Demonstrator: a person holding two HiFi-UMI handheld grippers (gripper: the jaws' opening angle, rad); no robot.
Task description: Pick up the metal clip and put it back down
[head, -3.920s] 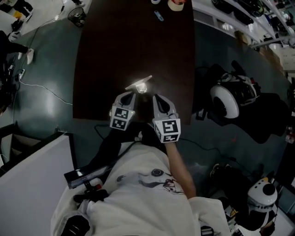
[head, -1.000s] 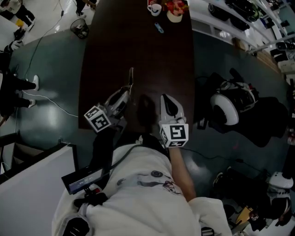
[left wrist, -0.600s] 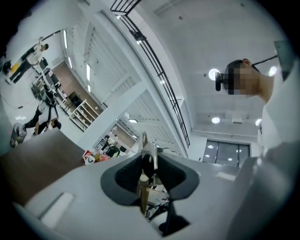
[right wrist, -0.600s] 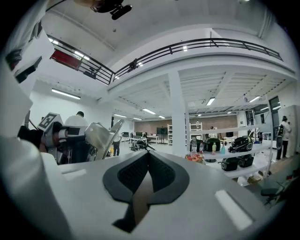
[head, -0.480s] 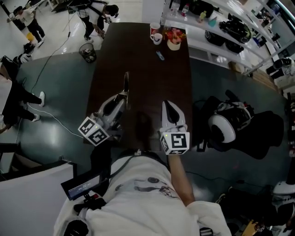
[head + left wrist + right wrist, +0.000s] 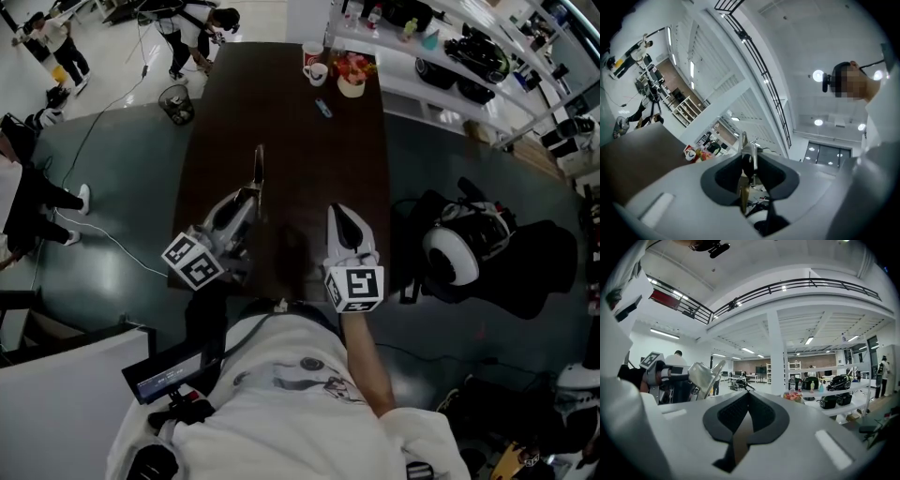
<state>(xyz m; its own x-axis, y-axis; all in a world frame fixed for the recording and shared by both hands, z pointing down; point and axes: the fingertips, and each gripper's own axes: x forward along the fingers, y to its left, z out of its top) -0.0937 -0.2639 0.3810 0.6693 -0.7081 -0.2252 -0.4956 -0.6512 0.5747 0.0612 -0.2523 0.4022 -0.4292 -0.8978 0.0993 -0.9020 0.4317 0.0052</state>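
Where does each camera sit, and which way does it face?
Head view: on the person's head, looking steeply down at the table; shows shirt, left gripper with the clip, right gripper.
Left gripper view: on that gripper, tilted up at the ceiling along jaws clamped on the clip; the person's head at right.
Right gripper view: on that gripper, facing level toward the shelves over shut jaws.
Shared: head and right gripper views both show the left gripper holding the clip.

In the head view, the thin silver metal clip (image 6: 258,167) presents edge-on only, its clamped end is concealed within the grey left gripper (image 6: 249,194), and the small objects (image 6: 339,77) at the far end of the dark brown table (image 6: 291,117) are too small to identify.
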